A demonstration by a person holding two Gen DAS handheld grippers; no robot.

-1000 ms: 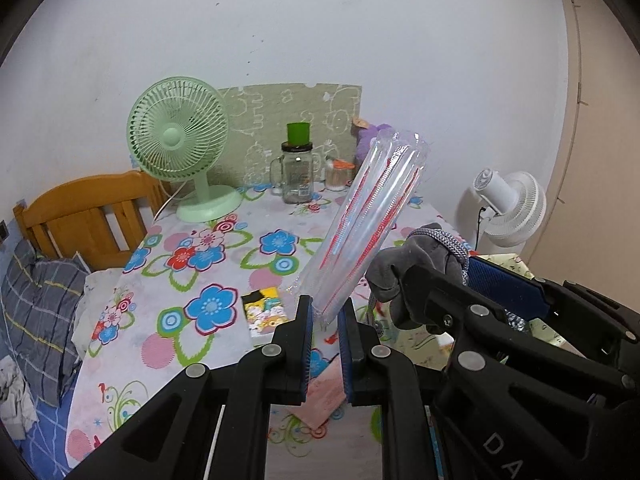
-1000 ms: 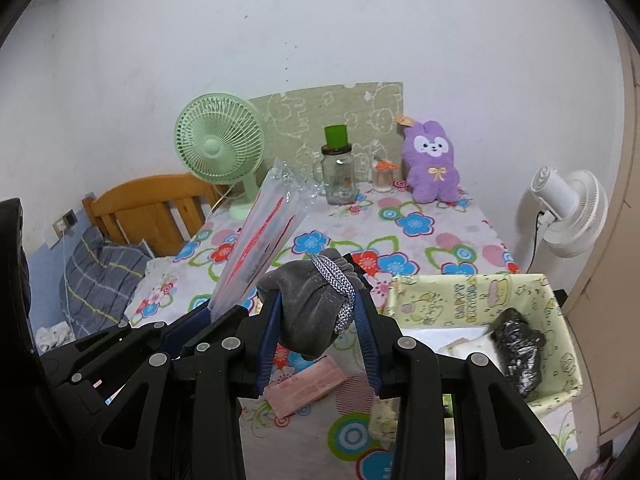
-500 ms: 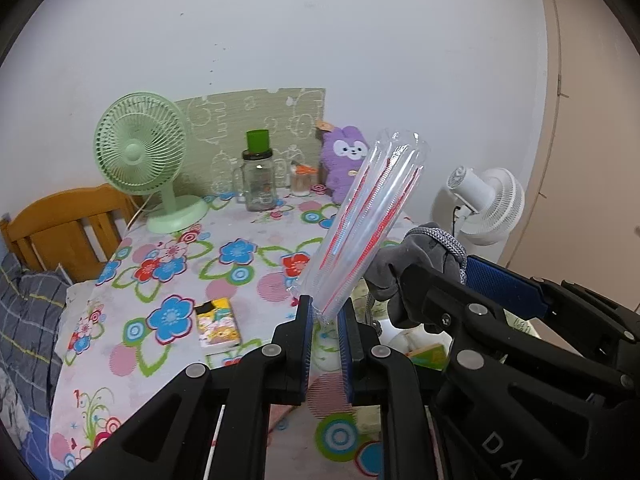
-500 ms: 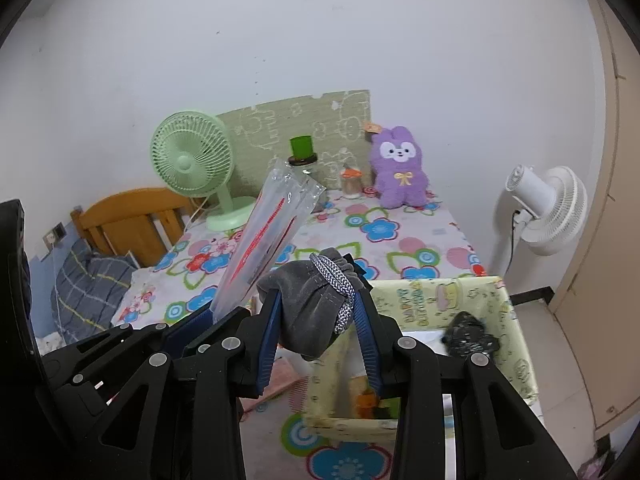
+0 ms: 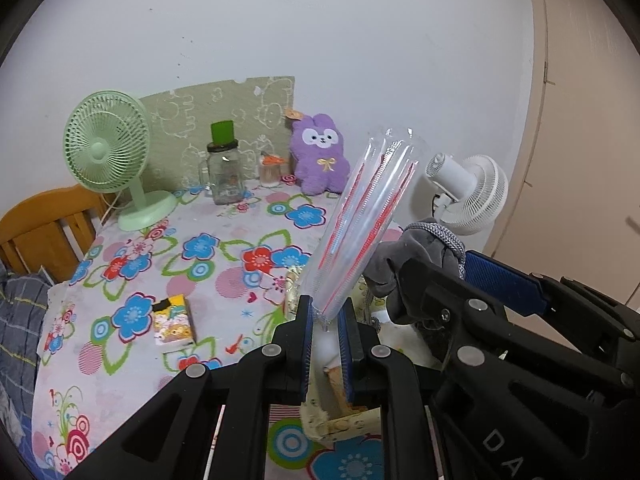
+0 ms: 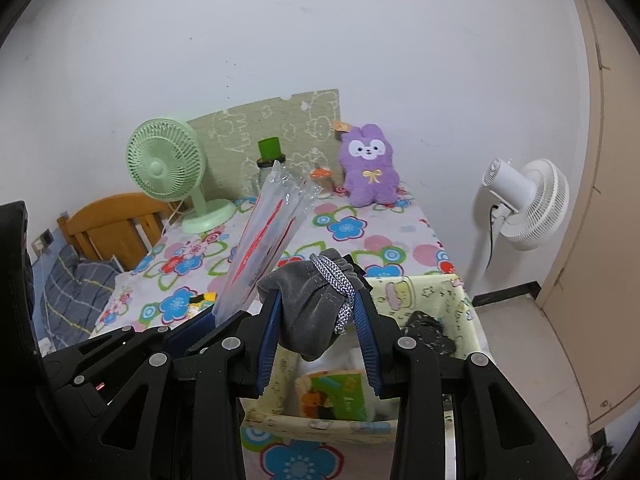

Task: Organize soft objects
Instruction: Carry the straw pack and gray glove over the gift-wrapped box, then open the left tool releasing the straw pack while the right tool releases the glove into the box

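Right gripper [image 6: 318,312] clamps a grey drawstring pouch [image 6: 310,304] above the yellow fabric bin [image 6: 460,304] at the tabletop's near right corner; left gripper [image 5: 326,334] pinches an air-cushion sleeve [image 5: 360,232]. Centre each over the bin's opening before releasing.

You have two fans: a green fan [image 5: 105,144] and a white fan [image 6: 528,204]. One plush [image 6: 370,170], one jar [image 5: 224,172], one pouch [image 6: 312,300], one straw pack [image 5: 360,224], one bin [image 6: 444,300], two grippers [image 5: 325,316] [image 6: 318,312].
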